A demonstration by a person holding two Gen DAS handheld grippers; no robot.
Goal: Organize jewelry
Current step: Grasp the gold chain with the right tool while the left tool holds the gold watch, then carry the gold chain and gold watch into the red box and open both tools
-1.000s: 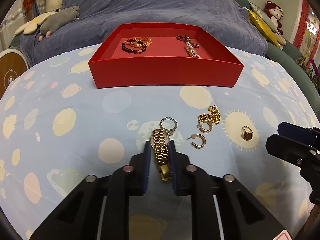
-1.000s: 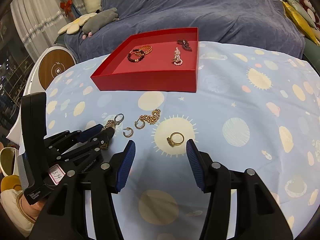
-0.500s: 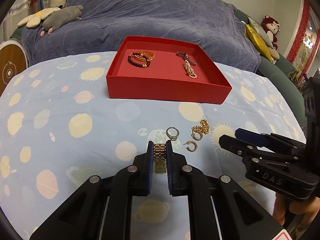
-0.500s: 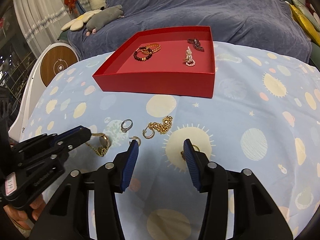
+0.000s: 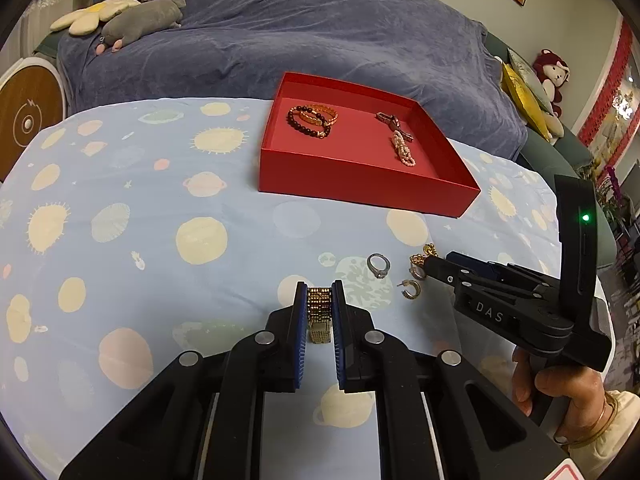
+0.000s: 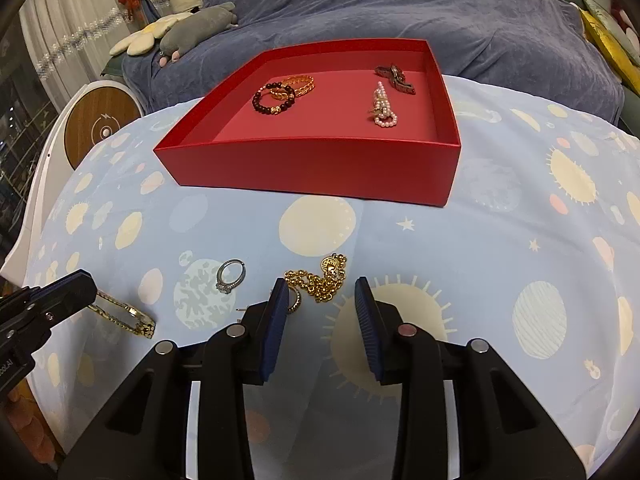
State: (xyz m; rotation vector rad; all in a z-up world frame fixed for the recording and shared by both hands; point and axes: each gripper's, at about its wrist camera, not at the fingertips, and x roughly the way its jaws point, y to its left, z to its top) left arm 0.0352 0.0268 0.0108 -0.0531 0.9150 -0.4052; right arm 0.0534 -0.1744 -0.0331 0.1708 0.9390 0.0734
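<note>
Between the clenched pads of the left gripper (image 5: pixel 320 300) a gold watch band (image 5: pixel 319 314) is half hidden, while the closing right gripper (image 6: pixel 322 294) stands empty just before the gold chain (image 6: pixel 320 280) on the planet-printed sheet (image 6: pixel 500 220).

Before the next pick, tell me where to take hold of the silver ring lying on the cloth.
Grip the silver ring across its plain band, opposite the stone cluster, coming from above. It lies nearly flat on the cloth, apart from the gold chain and hoop earring, so pads can likely straddle the thin band without snagging either.
</note>
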